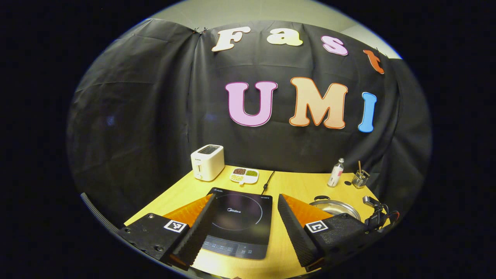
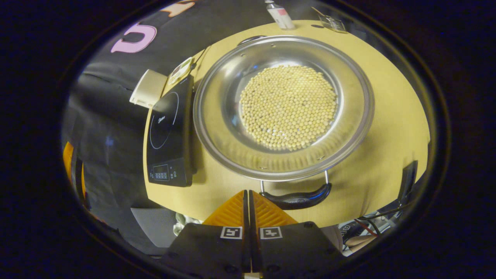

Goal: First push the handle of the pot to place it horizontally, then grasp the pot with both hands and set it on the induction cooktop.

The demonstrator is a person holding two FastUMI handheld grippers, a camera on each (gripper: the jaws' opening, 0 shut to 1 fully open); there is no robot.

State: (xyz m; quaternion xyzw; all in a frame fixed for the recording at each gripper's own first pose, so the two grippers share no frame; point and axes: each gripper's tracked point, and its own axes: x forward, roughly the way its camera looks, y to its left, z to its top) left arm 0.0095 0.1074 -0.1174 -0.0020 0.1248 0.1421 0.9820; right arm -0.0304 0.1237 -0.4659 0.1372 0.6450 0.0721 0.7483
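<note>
Open left gripper above induction cooktop

Silver pot, black cooktop, yellow table.

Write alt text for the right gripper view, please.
A steel pot holding pale beans sits on a wooden table, its near handle just ahead of the shut right claw. An induction cooktop lies left of the pot.
</note>
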